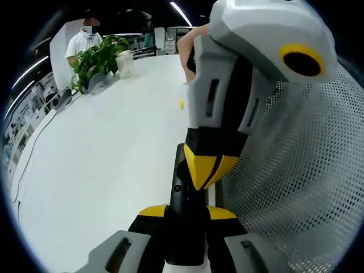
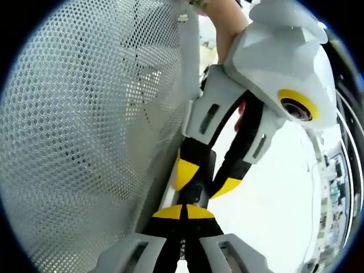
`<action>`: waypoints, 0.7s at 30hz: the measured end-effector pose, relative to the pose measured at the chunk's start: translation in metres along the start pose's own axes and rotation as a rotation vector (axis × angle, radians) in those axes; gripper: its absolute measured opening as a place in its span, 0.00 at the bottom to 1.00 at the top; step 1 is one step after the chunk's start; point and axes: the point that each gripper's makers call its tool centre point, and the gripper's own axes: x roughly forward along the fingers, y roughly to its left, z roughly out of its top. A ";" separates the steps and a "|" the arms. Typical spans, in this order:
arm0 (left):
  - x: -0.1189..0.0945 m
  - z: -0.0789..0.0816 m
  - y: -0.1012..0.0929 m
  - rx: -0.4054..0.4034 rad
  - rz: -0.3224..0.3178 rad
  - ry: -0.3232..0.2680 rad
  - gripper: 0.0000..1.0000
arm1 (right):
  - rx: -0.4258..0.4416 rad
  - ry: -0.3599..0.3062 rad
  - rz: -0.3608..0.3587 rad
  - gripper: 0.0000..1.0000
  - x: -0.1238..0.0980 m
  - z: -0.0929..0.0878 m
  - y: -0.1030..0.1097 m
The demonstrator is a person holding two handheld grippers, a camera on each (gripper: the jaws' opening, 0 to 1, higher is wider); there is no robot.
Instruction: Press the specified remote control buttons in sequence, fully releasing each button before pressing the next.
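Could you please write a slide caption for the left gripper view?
Left gripper clamps a black remote while the right gripper presses its closed tips onto it.

An open office or lab space is showing here: a long white table (image 1: 108, 148) is stretching toward a potted plant (image 1: 96, 60), a person (image 1: 84, 40) is standing behind it, and ceiling strip lights (image 1: 181, 12) are glowing above shelving.
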 end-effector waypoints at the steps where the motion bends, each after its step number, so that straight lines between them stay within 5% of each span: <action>1: 0.000 0.000 0.000 -0.002 -0.001 -0.001 0.25 | -0.003 0.002 0.001 0.00 0.000 0.000 0.000; 21: 0.000 -0.001 0.000 0.006 0.000 -0.003 0.25 | -0.077 0.041 -0.005 0.00 0.001 0.000 0.002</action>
